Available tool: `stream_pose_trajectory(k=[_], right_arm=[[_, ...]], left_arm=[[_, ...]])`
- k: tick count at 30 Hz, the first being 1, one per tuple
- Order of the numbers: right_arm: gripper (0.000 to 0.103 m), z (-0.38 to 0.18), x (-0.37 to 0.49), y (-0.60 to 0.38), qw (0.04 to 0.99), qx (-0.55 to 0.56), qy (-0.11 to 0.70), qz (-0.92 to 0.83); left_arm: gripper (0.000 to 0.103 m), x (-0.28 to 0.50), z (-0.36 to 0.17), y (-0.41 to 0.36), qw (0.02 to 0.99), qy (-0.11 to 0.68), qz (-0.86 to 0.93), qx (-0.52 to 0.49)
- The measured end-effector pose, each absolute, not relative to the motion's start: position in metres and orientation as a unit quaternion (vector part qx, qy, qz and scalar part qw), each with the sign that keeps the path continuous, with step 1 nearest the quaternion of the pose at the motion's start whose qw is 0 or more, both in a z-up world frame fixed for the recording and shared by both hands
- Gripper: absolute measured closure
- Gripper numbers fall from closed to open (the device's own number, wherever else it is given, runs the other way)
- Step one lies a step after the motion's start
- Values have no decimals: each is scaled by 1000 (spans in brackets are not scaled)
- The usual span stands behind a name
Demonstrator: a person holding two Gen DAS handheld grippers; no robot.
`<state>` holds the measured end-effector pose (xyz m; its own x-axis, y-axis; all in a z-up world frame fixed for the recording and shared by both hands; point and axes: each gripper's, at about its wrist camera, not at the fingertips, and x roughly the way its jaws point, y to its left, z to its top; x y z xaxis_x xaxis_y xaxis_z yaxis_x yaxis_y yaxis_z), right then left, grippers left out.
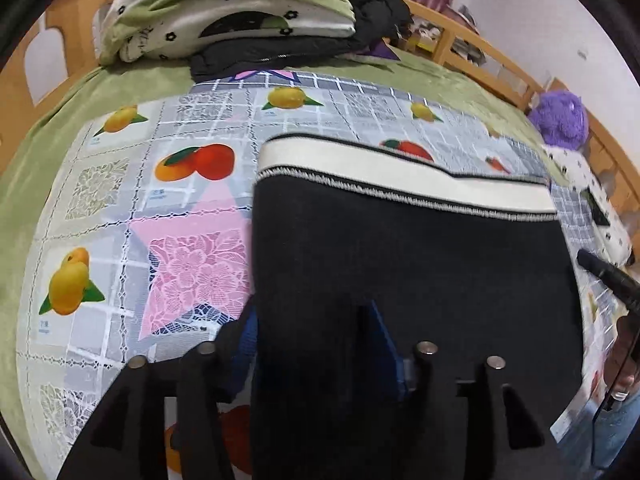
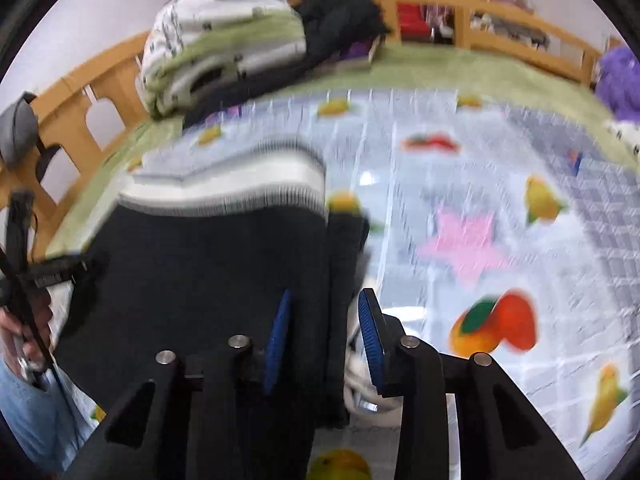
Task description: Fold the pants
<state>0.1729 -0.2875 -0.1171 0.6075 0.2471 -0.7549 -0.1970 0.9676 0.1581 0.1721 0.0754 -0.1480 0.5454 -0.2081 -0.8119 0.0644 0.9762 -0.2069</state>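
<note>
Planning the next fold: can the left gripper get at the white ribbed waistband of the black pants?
Probably yes: the left gripper straddles the black pants, and nothing lies between it and the white ribbed waistband.

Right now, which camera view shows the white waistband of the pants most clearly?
The left wrist view: the waistband is sharp there and seen across its whole width, with its black edge trim. In the right wrist view the waistband is blurred by motion, and only its rough shape shows.

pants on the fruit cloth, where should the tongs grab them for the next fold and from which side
Grip the near edge of the black pants, one corner per tongs, coming in low from the person's side. The white waistband lies flat at the far end, so the near edge can lift over to it. The left tongs and right tongs already straddle that edge.
</note>
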Motion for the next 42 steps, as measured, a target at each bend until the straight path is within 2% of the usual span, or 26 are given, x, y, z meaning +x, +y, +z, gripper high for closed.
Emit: stream_pose_trajectory(k=[1,2,6,7,8,9,10,12,14,15,17,19,22,26,29,33,35,42], right_arm=[[54,-109,176,-289,904,33,408,127],[50,-102,183,-287,910,37,392,132],[49,-117,230,-266,903,48,406,135],[64,-133,247,-261,889,52,434,135],[68,-148,259,-257,876,62,457,140],[81,-151,262,-257,877,74,455,136],[88,-141,257,-263,883,95,435,147],[88,-113,239,-285,889,143,395,180],[88,-104,225,-291,903,117,384,154],[87,-109,224,-291,905,82,396,132],[79,-139,235,-298,891,78,434,107],[55,-152,238,-307,892,105,428,94],[55,-135,233,-313,883,119,446,86],[56,-109,173,-306,903,105,407,89],[56,-116,127,-290,911,60,394,102],[56,-163,93,-268,909,-4,411,76],[55,-165,83,-266,914,-7,399,71],[50,-161,67,-267,913,8,401,74]], left_arm=[[45,172,-146,80,876,468,-76,-82],[45,174,-143,85,878,465,-74,-90],[44,172,-133,93,879,457,-79,-114],[44,173,-132,94,878,456,-81,-118],[44,173,-130,96,878,457,-80,-122],[44,172,-129,97,877,460,-76,-120],[44,171,-128,97,877,461,-74,-117],[44,164,-121,99,881,454,-80,-109],[41,161,-117,98,882,448,-88,-116],[41,161,-117,96,881,448,-92,-122],[41,162,-120,86,877,454,-98,-124],[41,161,-121,76,876,458,-95,-117],[41,148,-114,69,882,448,-96,-110],[41,116,-108,65,887,436,-112,-101],[41,92,-125,57,883,451,-105,-74],[41,68,-171,43,869,482,-96,-49],[41,57,-169,42,882,463,-84,-35],[41,44,-152,54,878,470,-78,-56]])
